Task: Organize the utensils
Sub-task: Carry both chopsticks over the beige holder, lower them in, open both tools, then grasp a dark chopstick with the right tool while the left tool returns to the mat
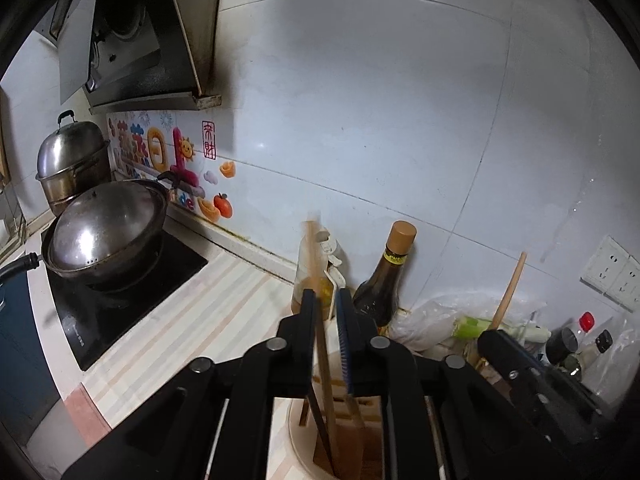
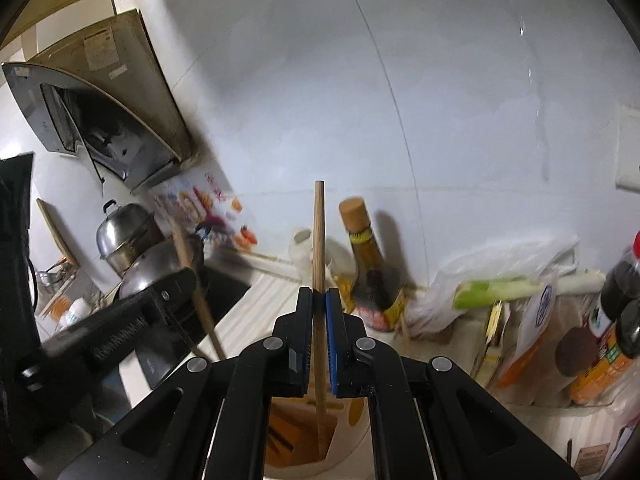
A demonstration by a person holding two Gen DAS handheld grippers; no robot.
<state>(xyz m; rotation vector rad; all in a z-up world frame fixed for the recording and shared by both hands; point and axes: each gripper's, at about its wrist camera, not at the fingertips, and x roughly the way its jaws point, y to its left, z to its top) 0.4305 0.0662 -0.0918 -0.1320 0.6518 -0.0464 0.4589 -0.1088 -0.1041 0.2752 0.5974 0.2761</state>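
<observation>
A round cream utensil holder (image 1: 298, 436) with wooden dividers stands right under both grippers; it also shows in the right wrist view (image 2: 356, 436). My left gripper (image 1: 326, 300) has its jaws a little apart, and a blurred wooden chopstick (image 1: 316, 264) stands between them with its lower end in the holder. My right gripper (image 2: 319, 300) is shut on another wooden chopstick (image 2: 319, 240), held upright with its lower end in a holder compartment. The left gripper's chopstick (image 2: 188, 264) shows tilted in the right wrist view.
A dark sauce bottle (image 1: 384, 280) and an oil bottle (image 1: 320, 264) stand against the wall. A plastic bag with leek (image 2: 500, 288) and seasoning bottles (image 2: 612, 320) lie to the right. A lidded wok (image 1: 104, 232) sits on the black stove, left.
</observation>
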